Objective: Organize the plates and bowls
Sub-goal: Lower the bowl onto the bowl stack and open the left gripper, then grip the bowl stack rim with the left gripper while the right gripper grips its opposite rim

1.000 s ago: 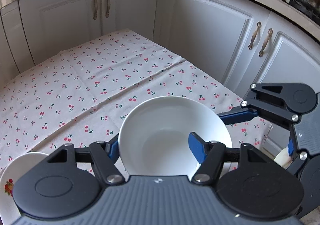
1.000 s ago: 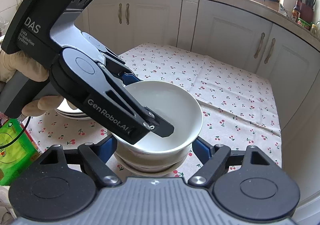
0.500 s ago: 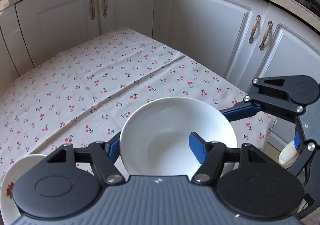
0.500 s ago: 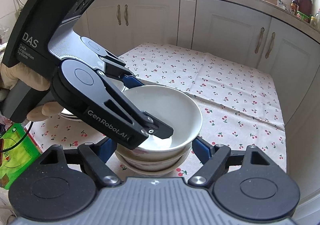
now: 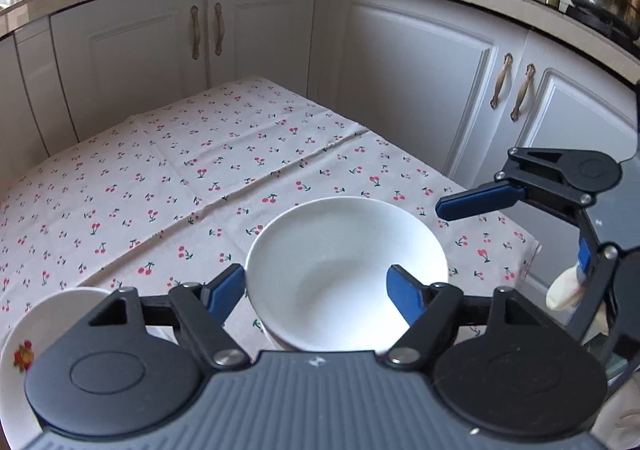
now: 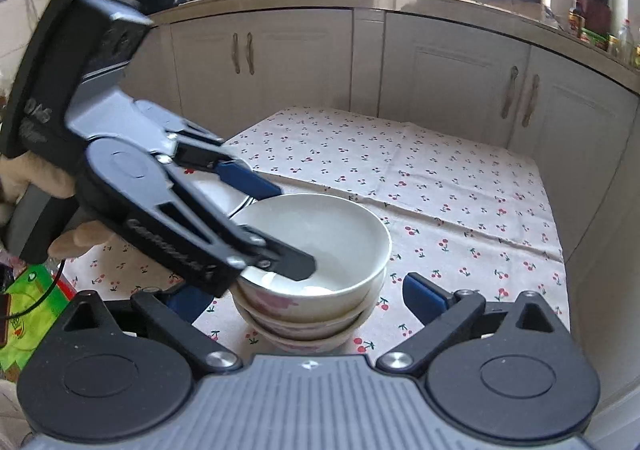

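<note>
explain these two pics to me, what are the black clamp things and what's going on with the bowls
Each black clamp is a hand-held gripper carried by a person, with a camera looking along its blue-tipped fingers. One picture comes from the left hand-held gripper, the other from the right hand-held gripper, which also shows the left one from the side. On the cherry tablecloth stands a stack of bowls. The left one's fingers straddle the top bowl, one finger inside; whether it grips is unclear. The right one is open, holding nothing. A flowered plate lies nearby.

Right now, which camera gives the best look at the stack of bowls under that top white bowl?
The right wrist view. It shows the bowl stack side-on, with nested rims and pink pattern below the top bowl. The left wrist view looks down into the top bowl, hiding nearly everything beneath.
</note>
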Demonstrator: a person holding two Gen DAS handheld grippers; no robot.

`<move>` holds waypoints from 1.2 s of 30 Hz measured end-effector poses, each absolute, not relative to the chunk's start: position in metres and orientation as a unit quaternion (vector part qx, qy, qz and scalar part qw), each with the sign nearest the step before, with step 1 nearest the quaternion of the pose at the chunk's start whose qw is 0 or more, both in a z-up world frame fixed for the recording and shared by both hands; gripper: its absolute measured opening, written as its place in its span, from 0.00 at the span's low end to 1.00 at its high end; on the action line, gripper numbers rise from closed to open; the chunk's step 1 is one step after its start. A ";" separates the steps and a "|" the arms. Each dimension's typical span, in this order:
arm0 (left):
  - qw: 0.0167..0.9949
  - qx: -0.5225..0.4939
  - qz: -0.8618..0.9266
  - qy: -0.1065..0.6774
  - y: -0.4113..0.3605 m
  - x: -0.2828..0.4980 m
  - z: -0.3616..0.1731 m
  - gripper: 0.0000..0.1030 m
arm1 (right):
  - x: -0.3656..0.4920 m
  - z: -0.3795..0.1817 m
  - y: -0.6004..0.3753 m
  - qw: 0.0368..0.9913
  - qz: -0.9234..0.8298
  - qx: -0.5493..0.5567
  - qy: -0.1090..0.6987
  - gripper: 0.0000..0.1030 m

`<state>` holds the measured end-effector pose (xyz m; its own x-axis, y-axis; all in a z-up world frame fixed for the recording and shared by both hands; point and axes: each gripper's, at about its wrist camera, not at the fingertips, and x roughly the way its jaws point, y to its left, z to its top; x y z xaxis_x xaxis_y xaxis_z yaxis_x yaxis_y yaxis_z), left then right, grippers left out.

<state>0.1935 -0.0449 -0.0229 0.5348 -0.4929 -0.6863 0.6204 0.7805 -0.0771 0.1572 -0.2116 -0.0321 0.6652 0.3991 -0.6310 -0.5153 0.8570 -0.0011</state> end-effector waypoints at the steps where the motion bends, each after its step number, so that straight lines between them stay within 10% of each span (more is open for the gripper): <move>1: 0.873 0.082 -0.316 0.361 -0.045 0.191 -0.023 0.77 | 0.157 -0.032 -0.213 0.909 0.250 -0.087 0.323 1.00; 36: 0.876 0.085 -0.320 0.351 -0.023 0.140 -0.067 0.96 | 0.160 -0.089 -0.244 0.900 0.219 -0.085 0.367 1.00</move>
<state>0.1401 -0.0227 -0.0671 0.5488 -0.4997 -0.6702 0.6198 0.7812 -0.0750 0.1595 -0.2440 -0.0893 0.6344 0.3319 -0.6981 -0.4573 0.8893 0.0072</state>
